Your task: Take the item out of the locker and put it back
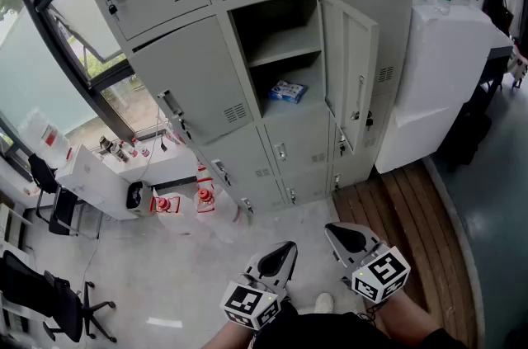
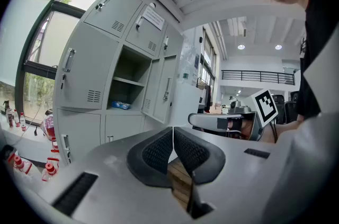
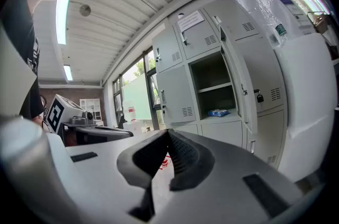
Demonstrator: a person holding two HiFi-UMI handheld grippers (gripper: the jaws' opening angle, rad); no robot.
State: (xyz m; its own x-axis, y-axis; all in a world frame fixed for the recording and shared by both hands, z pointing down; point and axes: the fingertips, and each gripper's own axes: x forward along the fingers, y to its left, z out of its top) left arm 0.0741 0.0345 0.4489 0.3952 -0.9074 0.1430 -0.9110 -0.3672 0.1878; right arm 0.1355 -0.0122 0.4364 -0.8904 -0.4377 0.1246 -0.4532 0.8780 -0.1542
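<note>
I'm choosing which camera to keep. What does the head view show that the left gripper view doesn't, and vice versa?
Only the head view: the person's shoe and the left gripper's marker cube. Only the left gripper view: ceiling lights and a balcony railing. Both: the open locker with the blue packet on its lower shelf, and the right gripper's marker cube.

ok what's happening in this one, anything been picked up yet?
Not yet. A person stands facing the lockers with the left gripper and right gripper held low near the body, both shut and empty. One locker door hangs open, and a blue packet lies inside that compartment, untouched.
</note>
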